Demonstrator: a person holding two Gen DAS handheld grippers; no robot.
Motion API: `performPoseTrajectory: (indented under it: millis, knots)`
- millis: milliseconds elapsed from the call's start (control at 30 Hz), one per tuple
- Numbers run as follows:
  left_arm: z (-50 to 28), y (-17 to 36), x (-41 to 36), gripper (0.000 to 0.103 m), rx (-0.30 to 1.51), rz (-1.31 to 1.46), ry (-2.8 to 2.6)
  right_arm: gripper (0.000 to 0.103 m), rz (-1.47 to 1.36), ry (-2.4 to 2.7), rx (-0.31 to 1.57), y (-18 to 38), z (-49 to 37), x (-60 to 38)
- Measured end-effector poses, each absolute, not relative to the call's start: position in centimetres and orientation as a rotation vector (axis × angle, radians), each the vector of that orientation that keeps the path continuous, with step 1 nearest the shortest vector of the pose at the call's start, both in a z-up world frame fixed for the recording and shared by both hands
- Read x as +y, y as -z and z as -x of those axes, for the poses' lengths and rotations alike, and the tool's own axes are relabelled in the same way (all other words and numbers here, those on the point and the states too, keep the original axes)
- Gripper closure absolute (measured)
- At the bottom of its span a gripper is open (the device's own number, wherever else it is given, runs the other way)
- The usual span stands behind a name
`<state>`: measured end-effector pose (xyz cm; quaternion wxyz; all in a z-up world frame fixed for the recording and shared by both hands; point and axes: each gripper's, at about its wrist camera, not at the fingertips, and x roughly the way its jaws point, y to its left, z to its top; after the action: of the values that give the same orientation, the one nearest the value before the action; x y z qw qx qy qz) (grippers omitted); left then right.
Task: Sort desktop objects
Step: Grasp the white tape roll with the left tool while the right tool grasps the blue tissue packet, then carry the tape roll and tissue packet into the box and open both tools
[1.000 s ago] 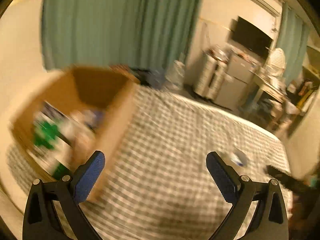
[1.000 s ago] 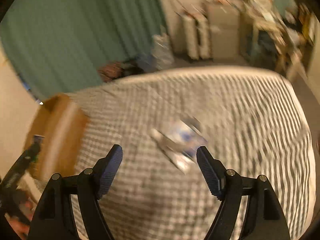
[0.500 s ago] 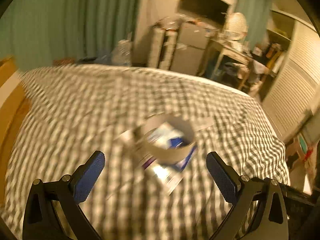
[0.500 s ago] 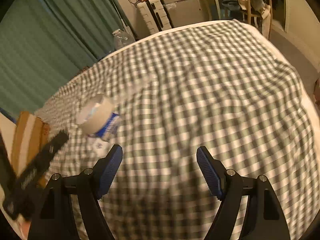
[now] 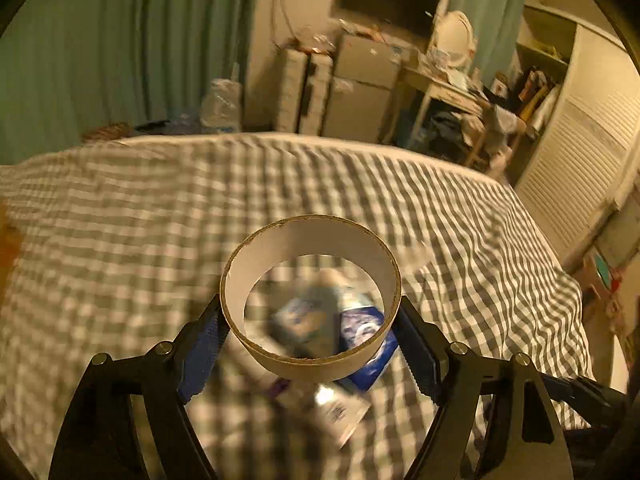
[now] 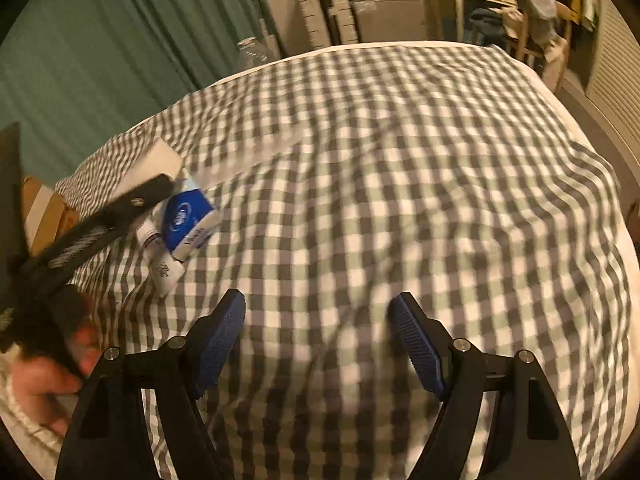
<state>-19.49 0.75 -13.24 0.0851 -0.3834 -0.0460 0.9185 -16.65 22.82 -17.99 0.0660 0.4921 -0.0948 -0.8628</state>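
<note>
The left gripper has its two blue-padded fingers on either side of a white cardboard ring, most likely a tape roll core, and its jaws have just been closing with the ring between them; the pads appear to meet the ring's outer wall on both sides, so I read it as grasped, though motion blur leaves the contact a little uncertain. The ring sits over a small heap on the checked bedspread: a blue tissue pack and a white tube lying just beside it. The right gripper hangs over bare bedspread, well apart from the heap, fingers spread with nothing between them. The main risk is the ring itself: it is thin-walled and hollow, so a hard squeeze could buckle it into an oval, while a light one on its smooth curved wall could let it pivot or slip out as the hand lifts. Because it rests on the tissue pack, a lower finger edge could also snag the pack and drag it along or scatter the tube. The soft bed gives under pressure, which makes a downward push unreliable. A cardboard box at the bedspread's far edge looks like the destination.
</note>
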Motion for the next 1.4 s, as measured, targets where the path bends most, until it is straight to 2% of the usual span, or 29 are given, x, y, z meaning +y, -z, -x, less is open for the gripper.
performPoseTrajectory:
  millis: [133, 267, 400, 467, 533, 600, 667, 733, 867, 933, 1067, 1167, 1400]
  knots:
    - [16.4, 10.8, -2.9, 0.021, -0.115, 1.116, -2.855, 0.027, -1.386, 2.526, -0.255, 17.5, 18.9, 20.2]
    - [15.1, 10.9, -5.9, 0.021, -0.092, 1.189, -2.925, 0.027, -1.334, 2.457, -0.096, 16.6, 22.1, 15.3]
    - [14.8, 11.9, -8.8, 0.021, -0.237, 1.257, -2.911, 0.027, -1.451, 2.373, -0.028, 18.5, 25.1, 11.5]
    - [14.1, 12.3, -9.7, 0.021, -0.253, 1.284, -2.907, 0.028, -1.490, 2.384, 0.013, 19.1, 25.3, 10.9]
    - [13.5, 13.0, -10.2, 0.021, -0.251, 1.326, -2.891, 0.038, -1.520, 2.403, -0.024, 19.0, 25.3, 11.4]
    - [13.2, 13.2, -10.7, 0.021, -0.252, 1.375, -2.879, 0.040, -1.569, 2.402, -0.069, 18.8, 24.8, 12.3]
    - [12.1, 12.8, -11.4, 0.021, -0.269, 1.394, -2.879, 0.042, -1.593, 2.428, -0.017, 18.2, 23.4, 12.8]
    - [10.8, 11.9, -12.1, 0.020, -0.287, 1.368, -2.888, 0.042, -1.595, 2.457, -0.010, 16.8, 21.3, 13.5]
    - [8.3, 10.1, -13.0, 0.020, -0.184, 1.331, -2.939, 0.042, -1.477, 2.465, -0.148, 12.1, 16.0, 13.5]
    - [7.3, 9.1, -13.7, 0.020, -0.191, 1.291, -2.956, 0.042, -1.426, 2.461, -0.166, 10.3, 14.2, 13.0]
    - [6.0, 6.0, -15.3, 0.020, -0.247, 1.212, -2.993, 0.042, -1.337, 2.424, -0.068, 6.1, 11.2, 9.6]
    - [5.2, 3.0, -16.6, 0.020, -0.224, 1.133, -3.053, 0.042, -1.261, 2.401, -0.016, 3.1, 10.1, 5.7]
    - [3.4, -2.7, -22.3, 0.020, -0.297, 0.979, -3.224, 0.042, -1.152, 2.328, 0.073, -0.8, 8.8, -2.4]
